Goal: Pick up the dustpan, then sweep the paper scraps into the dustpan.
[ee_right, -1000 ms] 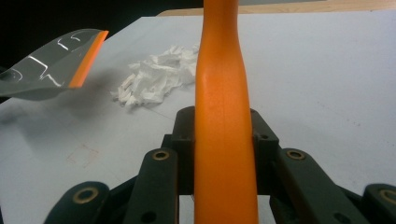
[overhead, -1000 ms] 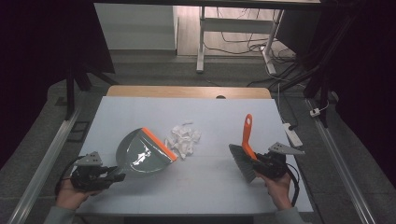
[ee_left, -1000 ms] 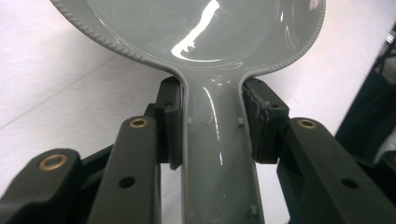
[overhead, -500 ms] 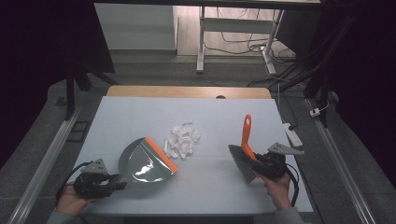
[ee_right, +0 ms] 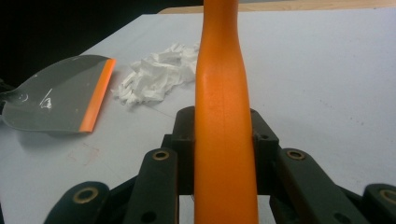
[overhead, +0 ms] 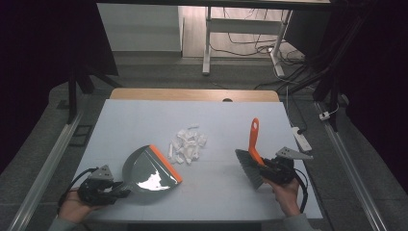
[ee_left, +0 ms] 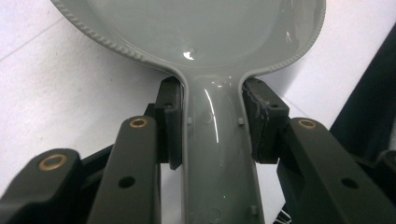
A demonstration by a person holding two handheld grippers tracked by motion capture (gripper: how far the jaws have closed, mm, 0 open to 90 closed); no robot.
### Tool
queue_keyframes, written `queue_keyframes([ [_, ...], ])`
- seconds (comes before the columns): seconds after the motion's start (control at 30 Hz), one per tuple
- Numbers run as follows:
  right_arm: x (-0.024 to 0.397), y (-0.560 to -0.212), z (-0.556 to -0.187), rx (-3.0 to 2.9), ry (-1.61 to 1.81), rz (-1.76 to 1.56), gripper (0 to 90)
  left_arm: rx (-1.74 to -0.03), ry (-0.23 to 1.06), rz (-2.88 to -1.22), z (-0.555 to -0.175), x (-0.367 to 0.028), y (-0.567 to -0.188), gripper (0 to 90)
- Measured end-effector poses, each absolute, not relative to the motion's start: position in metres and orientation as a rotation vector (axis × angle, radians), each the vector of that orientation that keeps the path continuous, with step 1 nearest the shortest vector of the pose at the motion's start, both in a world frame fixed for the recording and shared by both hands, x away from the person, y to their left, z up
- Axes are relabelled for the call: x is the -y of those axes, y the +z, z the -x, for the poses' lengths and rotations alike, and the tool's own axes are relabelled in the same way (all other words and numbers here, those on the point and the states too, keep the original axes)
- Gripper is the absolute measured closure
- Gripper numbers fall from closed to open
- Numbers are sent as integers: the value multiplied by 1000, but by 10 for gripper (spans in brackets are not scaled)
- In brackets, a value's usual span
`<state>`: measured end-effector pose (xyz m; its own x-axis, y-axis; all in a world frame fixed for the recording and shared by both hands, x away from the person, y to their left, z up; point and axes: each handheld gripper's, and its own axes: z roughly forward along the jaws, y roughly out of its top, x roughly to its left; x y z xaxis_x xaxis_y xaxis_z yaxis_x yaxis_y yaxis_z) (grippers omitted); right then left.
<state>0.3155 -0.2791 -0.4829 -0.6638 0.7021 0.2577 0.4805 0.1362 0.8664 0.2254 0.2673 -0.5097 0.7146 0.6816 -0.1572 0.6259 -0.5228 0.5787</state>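
While orange-lipped, the grey dustpan (overhead: pixel 149 172) gleams beside white scraps (overhead: pixel 187 144).

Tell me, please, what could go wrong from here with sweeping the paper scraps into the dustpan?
1. The brush is far right of the paper scraps; a hard sweep may scatter them past the dustpan.
2. The left gripper holds only the dustpan's narrow handle, so its orange lip might lift and scraps slip beneath.

Pale grey table (overhead: pixel 144 115): white paper scraps (overhead: pixel 187 144) piled mid-table, grey dustpan (overhead: pixel 149 171) just beside, orange lip toward pile.
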Motion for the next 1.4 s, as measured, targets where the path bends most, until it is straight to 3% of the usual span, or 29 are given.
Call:
queue_keyframes([
  [0.5,265,-476,-319,-2194,1564,-1145,700,-990,97,-2290,-228,-265,-512,619],
  [1.4,196,-463,-386,-2199,1506,-1196,700,-971,70,-2286,-235,-259,-514,618],
])
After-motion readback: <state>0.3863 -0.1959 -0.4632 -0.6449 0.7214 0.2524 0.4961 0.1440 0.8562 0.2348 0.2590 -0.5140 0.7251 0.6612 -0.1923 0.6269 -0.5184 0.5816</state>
